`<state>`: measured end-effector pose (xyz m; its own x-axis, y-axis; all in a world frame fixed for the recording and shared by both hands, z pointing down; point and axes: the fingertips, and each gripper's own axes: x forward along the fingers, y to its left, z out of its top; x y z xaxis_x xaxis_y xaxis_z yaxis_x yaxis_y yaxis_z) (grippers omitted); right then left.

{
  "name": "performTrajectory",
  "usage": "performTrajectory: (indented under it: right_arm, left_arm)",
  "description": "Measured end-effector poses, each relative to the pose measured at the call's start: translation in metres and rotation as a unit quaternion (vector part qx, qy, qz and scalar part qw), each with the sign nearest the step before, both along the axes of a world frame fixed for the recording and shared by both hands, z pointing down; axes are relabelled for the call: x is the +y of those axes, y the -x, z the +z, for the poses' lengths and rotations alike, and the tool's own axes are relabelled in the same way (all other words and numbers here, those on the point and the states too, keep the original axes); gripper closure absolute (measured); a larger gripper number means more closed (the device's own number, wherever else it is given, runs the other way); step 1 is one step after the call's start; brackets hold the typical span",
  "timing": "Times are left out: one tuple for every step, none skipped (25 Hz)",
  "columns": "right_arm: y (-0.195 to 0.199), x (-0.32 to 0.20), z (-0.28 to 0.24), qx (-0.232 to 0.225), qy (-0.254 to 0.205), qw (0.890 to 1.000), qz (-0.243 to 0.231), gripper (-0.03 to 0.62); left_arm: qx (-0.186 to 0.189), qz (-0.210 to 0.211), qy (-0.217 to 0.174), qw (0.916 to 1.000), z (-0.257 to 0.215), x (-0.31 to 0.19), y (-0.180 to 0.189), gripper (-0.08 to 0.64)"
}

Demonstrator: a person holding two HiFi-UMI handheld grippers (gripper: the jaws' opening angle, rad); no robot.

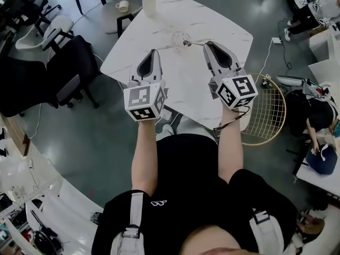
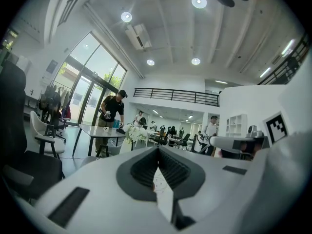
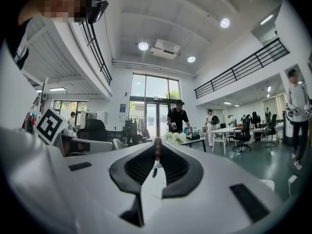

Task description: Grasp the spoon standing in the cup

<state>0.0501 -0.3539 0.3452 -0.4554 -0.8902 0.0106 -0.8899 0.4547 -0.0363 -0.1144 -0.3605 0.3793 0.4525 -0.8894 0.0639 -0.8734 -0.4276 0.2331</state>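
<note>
A clear glass cup [image 1: 179,38] stands on the white marble table [image 1: 212,20] in the head view. The metal spoon [image 1: 192,43] lies level just to the right of the cup's rim, its bowl end next to the glass. My right gripper [image 1: 206,45] is shut on the spoon's handle. In the right gripper view the spoon [image 3: 157,146] shows as a small rounded end pinched between the tips of that gripper [image 3: 157,152]. My left gripper [image 1: 154,52] hovers over the table left of the cup, jaws together and holding nothing; the left gripper [image 2: 157,152] shows only its meeting jaws in its own view.
A white vase with flowers [image 1: 149,1] stands at the table's far edge. A mug [image 1: 122,6] sits on a small side table beyond. A gold wire chair [image 1: 268,110] stands to the right of the table, dark office chairs [image 1: 74,68] to the left.
</note>
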Motion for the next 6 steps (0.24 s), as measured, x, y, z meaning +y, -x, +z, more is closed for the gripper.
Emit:
performTrajectory:
  right_arm:
    - [-0.0005, 0.0002, 0.0004, 0.0, 0.0, 1.0, 0.0, 0.551]
    - [-0.0012, 0.0003, 0.0004, 0.0, 0.0, 1.0, 0.0, 0.551]
    - [-0.0018, 0.0003, 0.0003, 0.001, 0.0, 1.0, 0.0, 0.551]
    - [-0.0022, 0.0005, 0.0002, 0.001, 0.0, 1.0, 0.0, 0.551]
    - [-0.0024, 0.0007, 0.0003, 0.001, 0.0, 1.0, 0.0, 0.551]
    - [-0.0026, 0.0009, 0.0003, 0.001, -0.001, 1.0, 0.0, 0.551]
  left_arm:
    - [0.0, 0.001, 0.0, 1.0, 0.0004, -0.0002, -0.0007, 0.545]
    - [0.0, 0.001, 0.0, 1.0, 0.0004, -0.0005, -0.0017, 0.545]
    - [0.001, 0.002, 0.0, 1.0, 0.0002, -0.0009, -0.0026, 0.545]
    - [0.001, 0.002, 0.0, 1.0, -0.0001, -0.0011, -0.0033, 0.545]
    - [0.001, 0.002, 0.0, 1.0, -0.0002, -0.0012, -0.0039, 0.546]
    - [0.002, 0.002, 0.0, 1.0, -0.0002, -0.0013, -0.0043, 0.545]
